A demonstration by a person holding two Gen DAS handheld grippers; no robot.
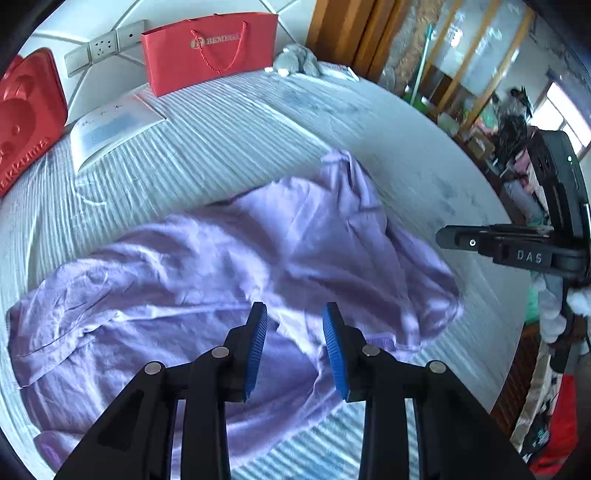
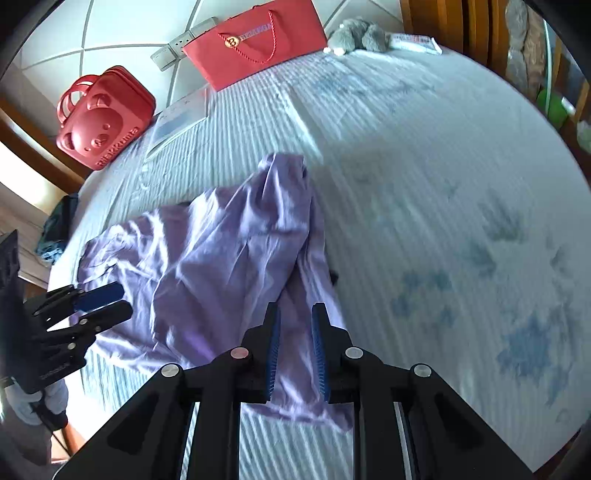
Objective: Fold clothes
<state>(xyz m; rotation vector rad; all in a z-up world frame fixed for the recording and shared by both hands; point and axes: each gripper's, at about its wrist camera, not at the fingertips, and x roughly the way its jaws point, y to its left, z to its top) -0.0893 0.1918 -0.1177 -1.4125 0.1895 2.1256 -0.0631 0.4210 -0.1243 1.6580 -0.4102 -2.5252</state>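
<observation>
On the striped bed [image 1: 229, 140], a crumpled purple garment [image 1: 207, 266] lies spread out, wrinkled and unfolded, with one narrow part reaching toward the headboard end. Left gripper [image 1: 295, 314]: jaws parted by a moderate gap, blue pads facing each other, nothing between them; purple cloth lies directly beneath and ahead of the tips, contact with it not determinable. In the right wrist view this same gripper [image 2: 107, 302] sits at the left edge of the garment [image 2: 221, 258], tips over the cloth's margin. Right gripper [image 2: 295, 314]: jaws parted by a narrower gap, nothing clamped; a strip of the garment runs under and between the pads toward the near edge of the bed, height above the cloth unclear. The right gripper's body [image 1: 517, 247] shows at the right of the left view, beside the garment's right side. At the headboard end, well apart from the garment: red paper bag [image 1: 210, 51], red bear-faced case [image 2: 103, 118], white flat box [image 1: 110, 129], grey plush toy [image 2: 354, 35].
</observation>
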